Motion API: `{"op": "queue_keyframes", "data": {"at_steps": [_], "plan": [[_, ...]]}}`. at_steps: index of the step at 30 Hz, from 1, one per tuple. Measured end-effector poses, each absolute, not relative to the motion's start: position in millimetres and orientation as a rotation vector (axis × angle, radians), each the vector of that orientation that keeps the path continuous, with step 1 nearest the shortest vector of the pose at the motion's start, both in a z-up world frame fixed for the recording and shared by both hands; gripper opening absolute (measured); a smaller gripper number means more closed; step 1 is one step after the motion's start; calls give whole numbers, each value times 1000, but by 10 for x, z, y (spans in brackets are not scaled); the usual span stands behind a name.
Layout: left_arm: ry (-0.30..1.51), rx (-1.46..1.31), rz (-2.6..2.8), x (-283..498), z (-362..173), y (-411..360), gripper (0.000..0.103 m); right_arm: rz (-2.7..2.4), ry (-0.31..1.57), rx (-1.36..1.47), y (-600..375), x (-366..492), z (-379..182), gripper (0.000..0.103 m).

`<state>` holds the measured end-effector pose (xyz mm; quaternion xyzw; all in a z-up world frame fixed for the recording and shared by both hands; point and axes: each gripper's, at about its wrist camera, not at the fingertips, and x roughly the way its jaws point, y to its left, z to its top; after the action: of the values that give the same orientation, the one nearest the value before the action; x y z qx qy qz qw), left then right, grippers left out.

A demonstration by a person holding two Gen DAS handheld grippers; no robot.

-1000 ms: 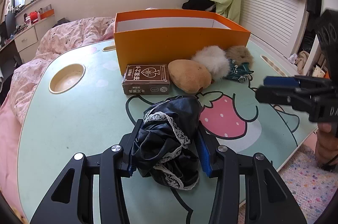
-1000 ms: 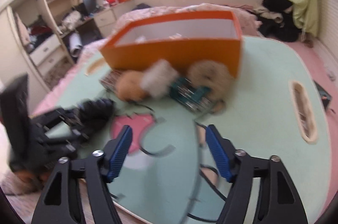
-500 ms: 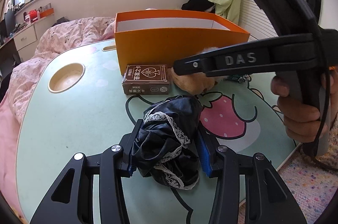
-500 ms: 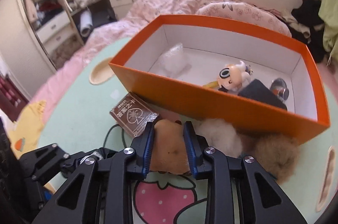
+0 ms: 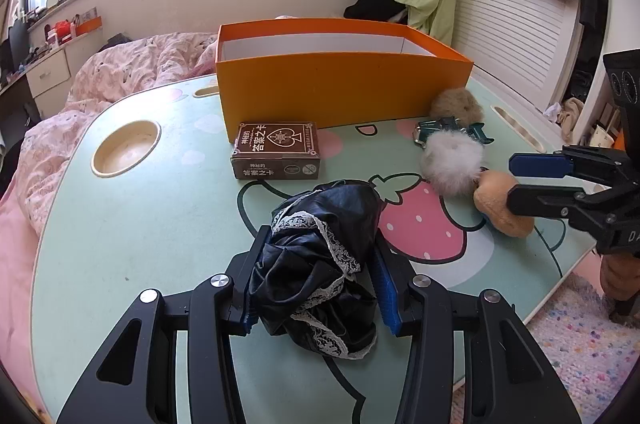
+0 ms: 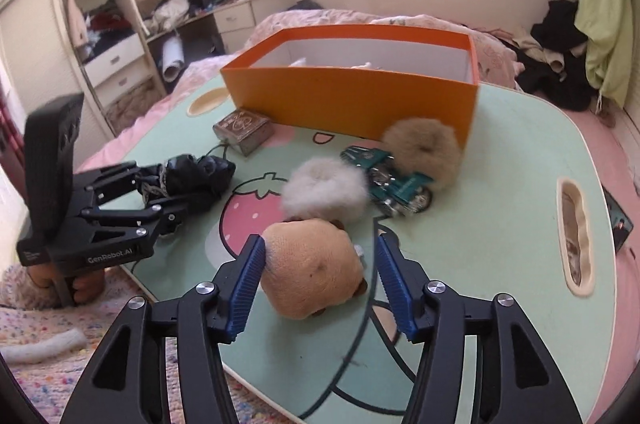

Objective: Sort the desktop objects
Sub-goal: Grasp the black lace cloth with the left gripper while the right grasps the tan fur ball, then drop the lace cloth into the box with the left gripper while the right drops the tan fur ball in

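My left gripper is shut on a crumpled black cloth with white lace that rests on the green table. In the right wrist view a tan plush toy lies between the jaws of my right gripper, which are opening; a gap shows at the right pad. The plush lies near the table's front edge, below a white fluffy ball. An orange box stands at the back, and what it holds is mostly hidden. In the left wrist view the right gripper enters from the right, over the plush.
A brown card box lies before the orange box. A teal toy car and a brown fluffy ball sit by the box's right corner. The table has a round cup recess and a slot. A bed lies behind.
The right gripper closed on the tan plush by the card box, drew it back to the table's front edge, and its jaws have spread. The white ball shifted too. The left gripper held still.
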<state>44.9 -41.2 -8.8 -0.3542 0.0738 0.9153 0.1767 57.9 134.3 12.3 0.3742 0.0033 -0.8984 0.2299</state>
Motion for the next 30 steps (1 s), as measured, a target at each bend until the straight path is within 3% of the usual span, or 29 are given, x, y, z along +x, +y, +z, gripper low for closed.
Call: {"op": "queue_keyframes", "data": {"at_steps": [3, 7, 12, 14, 15, 23, 27, 30], "plan": [[207, -1002, 2590, 448, -90, -416, 47, -2504, -77, 994, 1420, 601, 187, 82], [210, -1002, 2591, 455, -90, -419, 47, -2463, -79, 1015, 1314, 593, 145, 84], [207, -1002, 2591, 447, -89, -416, 47, -2490, 171, 1089, 993, 595, -58, 84], [199, -1000, 2589, 446, -86, -428, 47, -2504, 232, 1079, 913, 632, -56, 67], [194, -999, 2587, 445, -84, -434, 47, -2506, 242, 1075, 899, 652, -53, 50], [170, -998, 2566, 493, 14, -448, 46, -2507, 137, 1035, 1161, 848, 58, 50], [194, -901, 2575, 455, 296, -322, 46, -2563, 76, 967, 1278, 781, 316, 50], [111, -859, 2530, 275, 578, -250, 46, -2612, 43, 915, 1329, 587, 570, 50]]}}
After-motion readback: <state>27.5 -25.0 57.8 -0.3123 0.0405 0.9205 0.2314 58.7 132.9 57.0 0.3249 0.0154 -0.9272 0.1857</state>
